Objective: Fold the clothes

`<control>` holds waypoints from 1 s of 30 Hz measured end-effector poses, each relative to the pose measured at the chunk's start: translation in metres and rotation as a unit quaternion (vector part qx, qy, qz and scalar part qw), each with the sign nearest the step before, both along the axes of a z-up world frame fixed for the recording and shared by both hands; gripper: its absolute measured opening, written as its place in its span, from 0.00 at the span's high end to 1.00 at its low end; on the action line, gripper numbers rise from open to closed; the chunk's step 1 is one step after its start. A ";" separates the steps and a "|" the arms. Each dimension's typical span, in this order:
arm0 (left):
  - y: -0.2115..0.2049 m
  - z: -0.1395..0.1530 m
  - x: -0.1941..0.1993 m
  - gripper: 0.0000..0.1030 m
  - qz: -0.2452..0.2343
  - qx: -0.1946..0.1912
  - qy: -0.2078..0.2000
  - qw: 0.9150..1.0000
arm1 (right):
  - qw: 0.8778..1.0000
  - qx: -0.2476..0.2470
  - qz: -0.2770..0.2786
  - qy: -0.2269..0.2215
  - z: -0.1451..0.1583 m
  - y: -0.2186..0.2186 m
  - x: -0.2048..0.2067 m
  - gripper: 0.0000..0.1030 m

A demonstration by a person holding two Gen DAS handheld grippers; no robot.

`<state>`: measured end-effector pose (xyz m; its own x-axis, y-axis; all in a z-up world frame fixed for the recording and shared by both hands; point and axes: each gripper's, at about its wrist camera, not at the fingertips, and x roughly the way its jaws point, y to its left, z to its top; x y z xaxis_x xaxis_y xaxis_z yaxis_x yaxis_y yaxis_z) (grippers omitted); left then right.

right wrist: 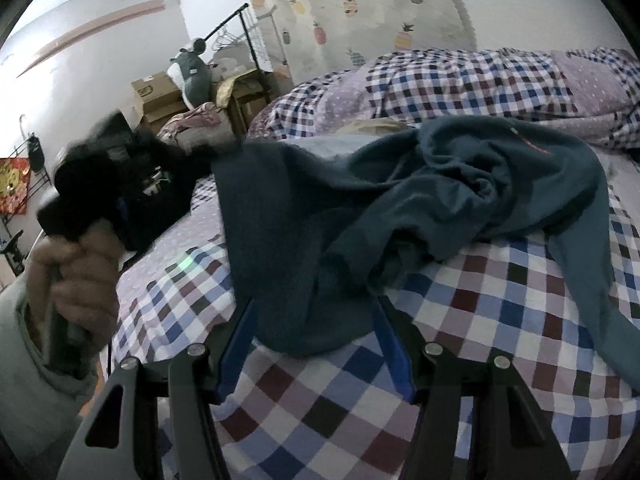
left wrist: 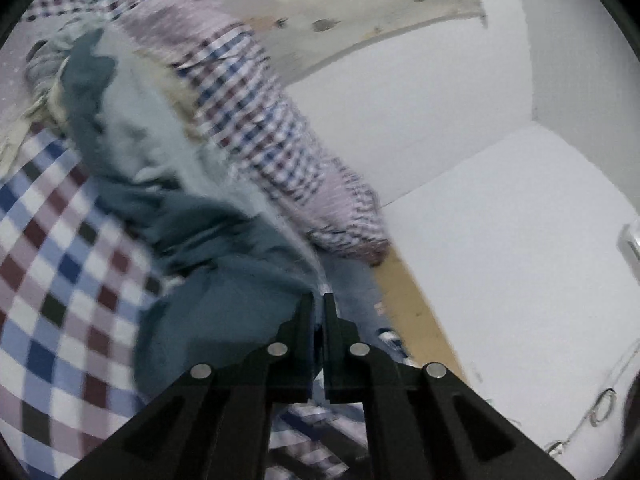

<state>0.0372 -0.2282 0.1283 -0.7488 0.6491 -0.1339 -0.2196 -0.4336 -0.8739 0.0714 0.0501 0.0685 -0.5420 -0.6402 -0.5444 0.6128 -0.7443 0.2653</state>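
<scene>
Your left claw [left wrist: 318, 300] is pinched shut on an edge of the teal garment [right wrist: 400, 200], lifting that end off the checked bed [right wrist: 400, 400]. Your right claw [right wrist: 316, 316] stands wide open with a low fold of the cloth between its fingers, gripping nothing. The garment lies crumpled mid-bed, its long axis running from the raised end at your left claw across towards the bed's far right side, one strip trailing to the near right edge. Risk: a one-edge hold may slip, or drag the bunched layers into a twist.
</scene>
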 end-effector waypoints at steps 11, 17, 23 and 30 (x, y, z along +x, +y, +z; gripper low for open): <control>0.056 0.073 0.011 1.00 -0.076 0.012 0.088 0.993 | 0.998 0.040 -0.016 0.046 -0.002 -0.030 0.029 0.32; 0.071 0.106 0.027 1.00 -0.081 0.006 0.134 0.988 | 0.995 0.048 -0.063 0.061 0.002 -0.024 0.033 0.31; 0.042 0.101 0.030 1.00 -0.023 0.043 0.139 0.989 | 0.991 0.078 -0.099 0.042 -0.002 -0.009 0.024 0.68; 0.013 0.086 0.035 1.00 0.046 0.080 0.134 0.987 | 0.981 0.105 -0.132 0.094 0.036 0.042 0.029 0.97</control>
